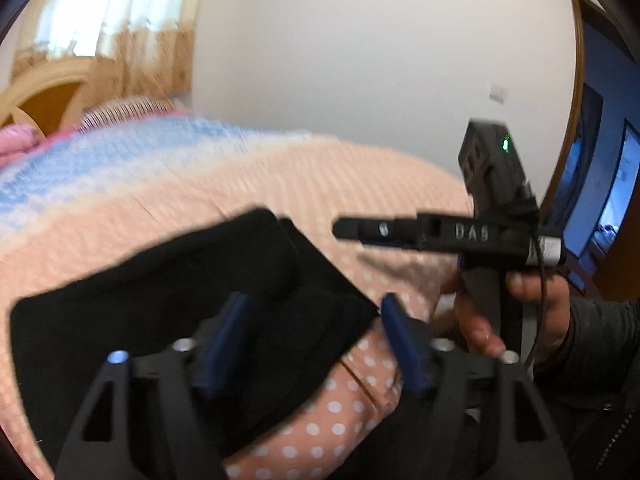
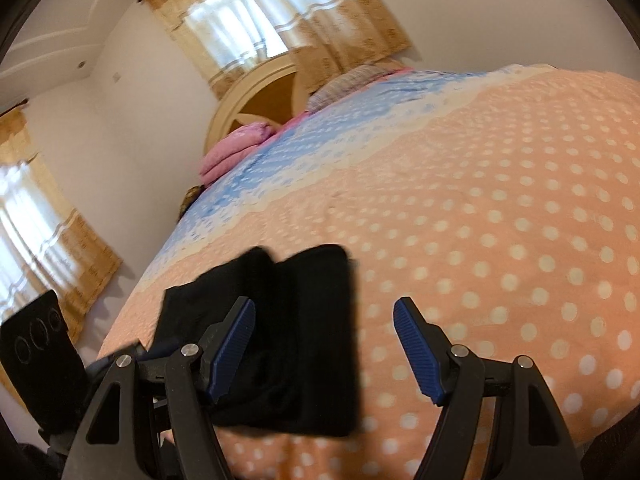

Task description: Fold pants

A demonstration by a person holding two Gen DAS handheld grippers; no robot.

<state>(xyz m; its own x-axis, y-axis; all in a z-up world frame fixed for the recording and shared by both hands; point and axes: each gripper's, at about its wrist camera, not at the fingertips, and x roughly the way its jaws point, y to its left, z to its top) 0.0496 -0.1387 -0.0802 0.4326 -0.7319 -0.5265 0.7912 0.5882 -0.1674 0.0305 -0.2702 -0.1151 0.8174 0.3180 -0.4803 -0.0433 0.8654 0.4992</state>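
Note:
The black pants (image 1: 160, 304) lie folded into a compact stack on the peach polka-dot bedspread (image 1: 320, 184), near the bed's front edge. My left gripper (image 1: 316, 308) is open and empty, its blue pads just above the pants' near right corner. In the right wrist view the same folded pants (image 2: 296, 340) lie at lower left. My right gripper (image 2: 324, 312) is open and empty, raised off the bed, its left pad over the pants and its right pad over bare bedspread (image 2: 500, 220). The right gripper also shows side-on in the left wrist view (image 1: 340, 228), held by a hand.
The bed has a blue band (image 2: 320, 136) further up, a pink folded blanket (image 2: 236, 152) and a striped pillow (image 2: 348, 80) by the cream headboard (image 2: 256, 96). Curtained windows (image 2: 256, 12) stand behind. A doorway (image 1: 592, 184) is at the right.

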